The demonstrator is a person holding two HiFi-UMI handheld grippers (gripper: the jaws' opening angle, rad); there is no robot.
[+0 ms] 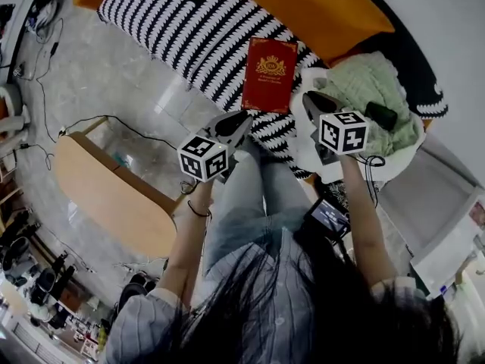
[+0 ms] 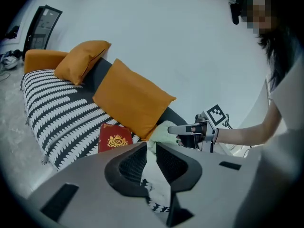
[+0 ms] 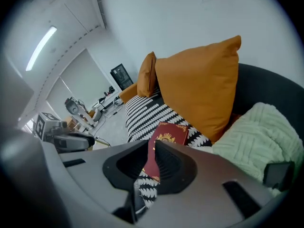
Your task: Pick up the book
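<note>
- The red book lies flat, crest side up, on the black-and-white striped sofa cover. It sits near the seat's front edge, its long axis running straight away from the person.
- An orange cushion stands just behind the book's far end, and a pale green blanket is bunched beside it on the person's right.
- The left gripper hangs just short of the book's near left corner. Its jaws stand a narrow slit apart with nothing between them.
- The right gripper hangs off the near right corner, jaws drawn together and empty.
- Neither gripper touches the book, whose near short edge lies between the two tips.
- Both look about equally close from above. In the right gripper view the book sits dead ahead of the jaws, while in the left gripper view it falls off to the left, so the right hand seems better lined up.
- Either jaw pair would likely need to open wider before it can take an edge.
</note>
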